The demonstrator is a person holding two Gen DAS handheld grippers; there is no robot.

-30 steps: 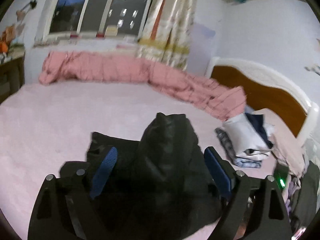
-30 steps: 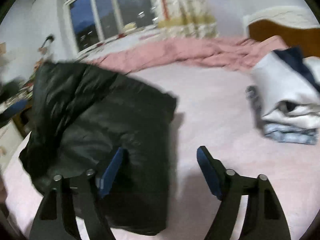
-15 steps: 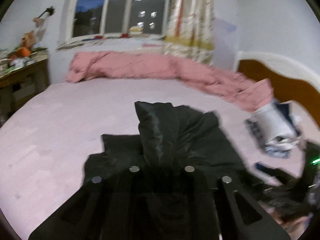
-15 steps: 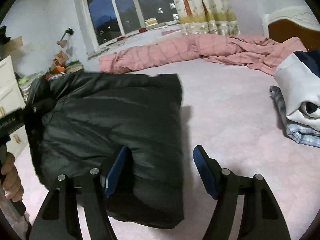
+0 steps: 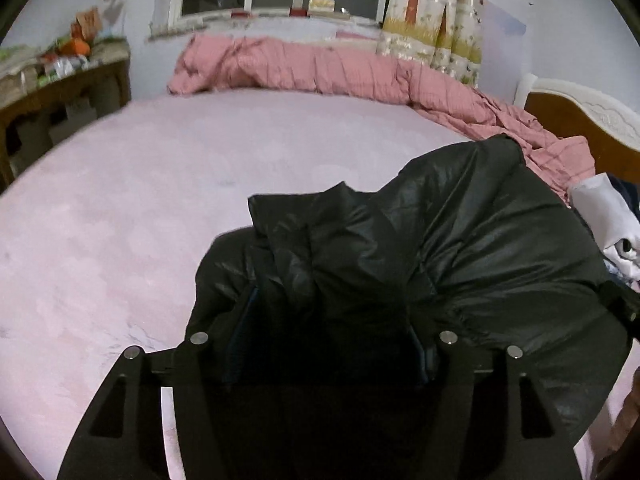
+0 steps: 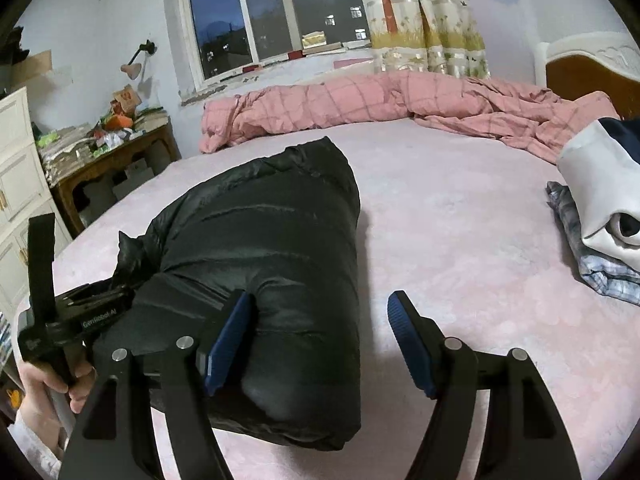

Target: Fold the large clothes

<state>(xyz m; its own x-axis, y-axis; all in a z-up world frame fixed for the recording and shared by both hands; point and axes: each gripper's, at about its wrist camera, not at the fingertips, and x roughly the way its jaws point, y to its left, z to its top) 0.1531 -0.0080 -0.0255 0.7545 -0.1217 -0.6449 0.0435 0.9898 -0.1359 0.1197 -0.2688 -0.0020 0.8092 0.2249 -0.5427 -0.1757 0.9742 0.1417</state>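
Note:
A black puffer jacket [image 6: 272,248] lies folded in a thick bundle on the pink bed [image 6: 460,240]. My left gripper [image 5: 332,340] is pushed into the jacket's [image 5: 480,248] near-left end. Its jaws are opening, with a bunch of black fabric between the half-hidden blue pads [image 5: 242,328], which no longer pinch it. A hand [image 6: 48,384] holds that gripper at the lower left of the right wrist view. My right gripper [image 6: 320,344] stands open over the bundle's near right corner, left finger over the jacket, right finger over bare bed.
A pink checked quilt [image 6: 360,100] is heaped along the bed's far edge. A stack of folded clothes [image 6: 592,208] lies at the right, near the wooden headboard [image 6: 592,72]. A cluttered wooden table [image 6: 112,156] and a white cabinet [image 6: 16,168] stand left of the bed.
The left gripper came down with the lifted jacket fold, shut on it and then spread its jaws; the jacket has settled into a flatter bundle. The right gripper barely moved.

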